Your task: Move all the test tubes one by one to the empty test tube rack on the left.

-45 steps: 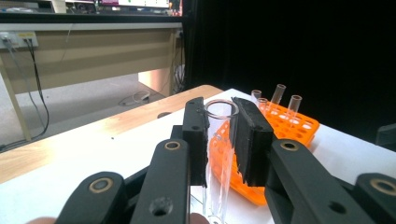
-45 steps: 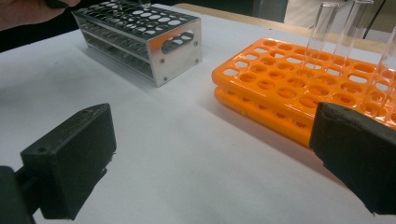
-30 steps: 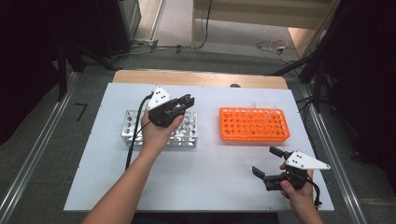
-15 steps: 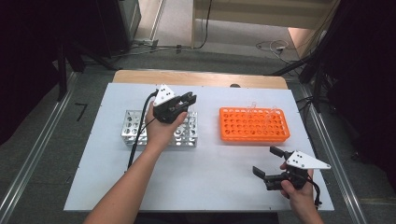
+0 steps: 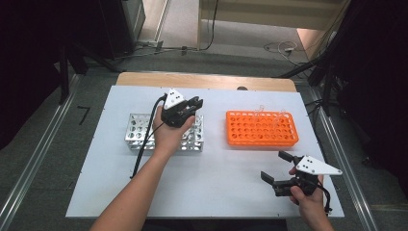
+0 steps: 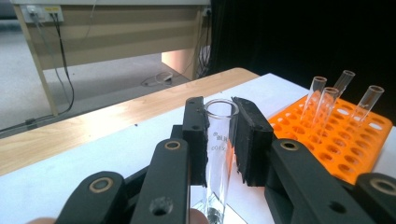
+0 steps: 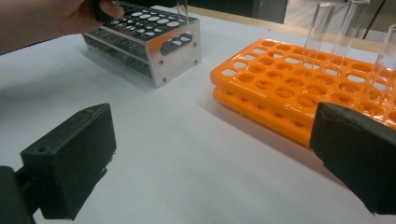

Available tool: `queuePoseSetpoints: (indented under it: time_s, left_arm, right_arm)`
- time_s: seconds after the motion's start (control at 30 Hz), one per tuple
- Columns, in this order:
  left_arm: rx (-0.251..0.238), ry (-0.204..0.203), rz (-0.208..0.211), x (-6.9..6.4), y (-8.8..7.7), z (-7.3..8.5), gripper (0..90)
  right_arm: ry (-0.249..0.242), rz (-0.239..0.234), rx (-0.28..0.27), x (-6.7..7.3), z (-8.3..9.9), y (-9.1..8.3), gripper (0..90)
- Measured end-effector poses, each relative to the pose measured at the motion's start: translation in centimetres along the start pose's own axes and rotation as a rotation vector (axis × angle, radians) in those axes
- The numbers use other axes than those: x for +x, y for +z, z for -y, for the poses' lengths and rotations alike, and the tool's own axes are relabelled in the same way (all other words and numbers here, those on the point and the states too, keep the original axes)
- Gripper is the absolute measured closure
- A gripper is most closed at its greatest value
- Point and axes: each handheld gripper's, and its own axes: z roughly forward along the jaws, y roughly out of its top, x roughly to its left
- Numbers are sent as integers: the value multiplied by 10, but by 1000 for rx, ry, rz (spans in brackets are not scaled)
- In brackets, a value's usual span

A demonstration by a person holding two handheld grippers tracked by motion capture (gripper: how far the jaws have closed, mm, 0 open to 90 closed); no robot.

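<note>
- Since the earlier high views, left gripper [image 5: 192, 103] has shifted slightly toward the far edge of the metal rack [image 5: 139, 132]; right gripper [image 5: 278, 169] has kept its place near the table's [image 5: 216, 183] front right corner.
- Left gripper: jaws clamped on a clear glass tube [image 6: 218, 140], held upright; the pads press its upper part on both sides, and the open rim stands just above them.
- Tube position: over the right end of the metal rack, as the high view shows; its lower end is seen at the bottom of the left gripper view, and whether it sits in a hole cannot be told.
- Right gripper: jaws wide apart with nothing between them, low over bare table in front of the orange rack [image 5: 261, 128].
- Orange rack: right of the metal rack, apart from it; several clear tubes [image 6: 327, 100] stand upright in its far rows.
- Person's left hand [image 5: 169, 132] lies over the metal rack's right half.
</note>
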Motion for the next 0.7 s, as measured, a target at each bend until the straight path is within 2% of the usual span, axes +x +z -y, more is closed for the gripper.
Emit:
queuePoseSetpoints:
  time_s: [0.2, 0.27, 0.4, 0.7]
  left_arm:
    - [21, -5, -11, -2, 2, 2, 758]
    - [42, -8, -28, -2, 3, 3, 758]
    - [62, -19, -37, -2, 4, 6, 758]
    - [66, 15, -60, -7, 6, 6, 759]
  right_arm:
    - [1, 1, -2, 0, 0, -1, 0]
    - [0, 1, -3, 0, 0, -1, 0]
    - [0, 1, -3, 0, 0, -1, 0]
    - [-5, 0, -5, 0, -1, -1, 0]
